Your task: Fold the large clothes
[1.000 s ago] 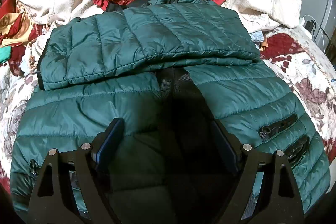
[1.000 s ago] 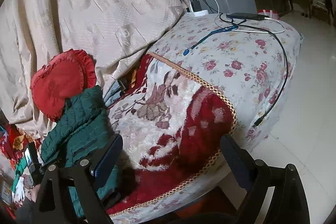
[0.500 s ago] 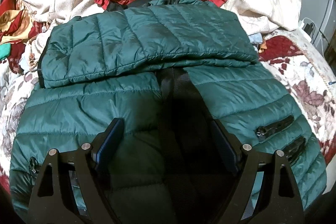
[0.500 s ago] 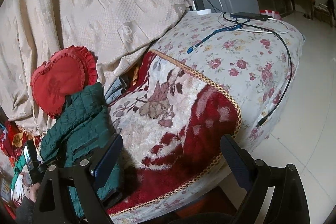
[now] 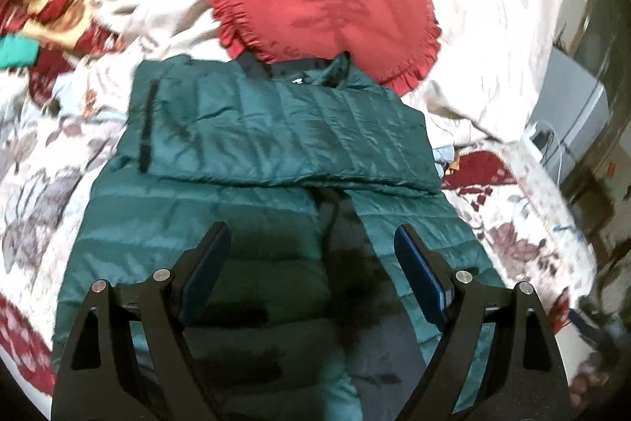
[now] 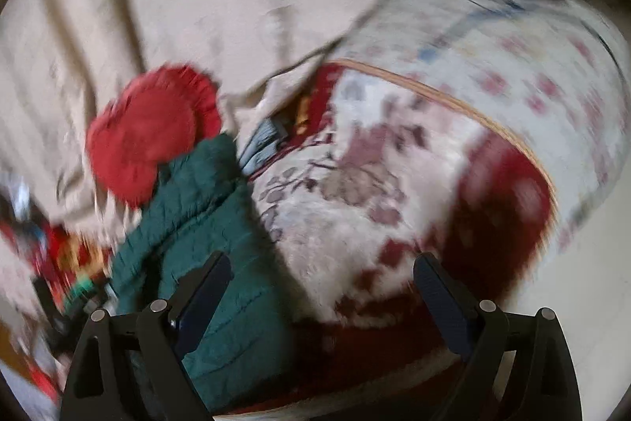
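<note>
A dark green quilted puffer jacket (image 5: pixel 276 160) lies front-up on a flowered blanket, its sleeves folded across the chest and its front zip parted below. My left gripper (image 5: pixel 313 243) hovers open above the jacket's lower half, nothing between its fingers. In the right wrist view the same jacket (image 6: pixel 205 216) shows at lower left. My right gripper (image 6: pixel 321 273) stands open over the blanket beside the jacket's edge, holding nothing; its left finger (image 6: pixel 205 287) is over the green fabric.
A red frilled heart-shaped cushion (image 5: pixel 327 2) lies just beyond the jacket's collar. Cream bedding (image 6: pixel 177 6) is heaped behind. Loose colourful clothes (image 5: pixel 35 10) sit at far left. The flowered blanket (image 6: pixel 394 184) ends at the bed's right edge, with floor (image 6: pixel 591 263) beyond.
The left gripper has risen and drawn back, so more of the jacket and cushion shows. The right gripper has swung left toward the jacket; its view is blurred. Both stayed open.
</note>
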Demonstrator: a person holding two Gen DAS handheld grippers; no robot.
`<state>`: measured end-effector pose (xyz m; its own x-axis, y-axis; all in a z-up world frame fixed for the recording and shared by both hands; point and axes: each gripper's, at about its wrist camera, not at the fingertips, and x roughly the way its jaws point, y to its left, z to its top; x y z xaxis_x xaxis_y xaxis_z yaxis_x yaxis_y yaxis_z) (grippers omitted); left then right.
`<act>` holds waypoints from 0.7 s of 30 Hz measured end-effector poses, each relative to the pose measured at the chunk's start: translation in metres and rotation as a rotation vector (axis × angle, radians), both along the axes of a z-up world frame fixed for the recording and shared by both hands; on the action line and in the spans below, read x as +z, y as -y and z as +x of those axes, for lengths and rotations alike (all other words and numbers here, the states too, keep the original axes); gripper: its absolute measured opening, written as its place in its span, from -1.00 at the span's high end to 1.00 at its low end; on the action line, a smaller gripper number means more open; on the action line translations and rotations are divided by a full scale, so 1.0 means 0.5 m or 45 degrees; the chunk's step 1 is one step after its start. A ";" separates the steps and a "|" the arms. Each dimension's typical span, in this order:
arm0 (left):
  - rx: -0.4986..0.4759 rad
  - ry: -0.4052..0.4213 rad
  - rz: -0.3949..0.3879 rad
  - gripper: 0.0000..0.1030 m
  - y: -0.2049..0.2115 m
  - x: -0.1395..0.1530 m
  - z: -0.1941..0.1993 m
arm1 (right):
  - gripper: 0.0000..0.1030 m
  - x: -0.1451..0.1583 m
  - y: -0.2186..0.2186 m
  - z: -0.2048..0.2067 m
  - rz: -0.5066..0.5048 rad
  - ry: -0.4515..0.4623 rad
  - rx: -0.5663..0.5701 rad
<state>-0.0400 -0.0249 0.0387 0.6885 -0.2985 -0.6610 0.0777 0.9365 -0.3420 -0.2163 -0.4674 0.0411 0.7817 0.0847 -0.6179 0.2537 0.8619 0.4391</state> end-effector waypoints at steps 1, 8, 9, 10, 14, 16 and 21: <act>0.006 -0.011 -0.011 -0.65 -0.012 0.001 -0.004 | -0.81 -0.003 -0.007 0.021 -0.016 -0.011 0.073; 0.098 0.021 0.007 -0.65 -0.150 0.024 -0.093 | -0.81 -0.116 -0.059 0.146 0.226 -0.244 0.567; 0.127 0.010 0.012 -0.65 -0.180 0.020 -0.112 | -0.75 -0.131 -0.068 0.155 0.242 -0.280 0.602; 0.153 -0.006 0.017 -0.65 -0.206 0.013 -0.127 | -0.68 -0.152 -0.080 0.171 0.263 -0.358 0.670; 0.242 -0.105 0.020 -0.65 -0.280 -0.038 -0.179 | -0.68 -0.164 -0.094 0.186 0.257 -0.411 0.813; 0.227 -0.142 -0.046 -0.65 -0.290 -0.064 -0.208 | -0.68 -0.165 -0.101 0.186 0.290 -0.400 0.872; 0.090 -0.200 -0.134 -0.65 -0.251 -0.116 -0.233 | -0.26 -0.166 -0.150 0.171 0.220 -0.359 1.004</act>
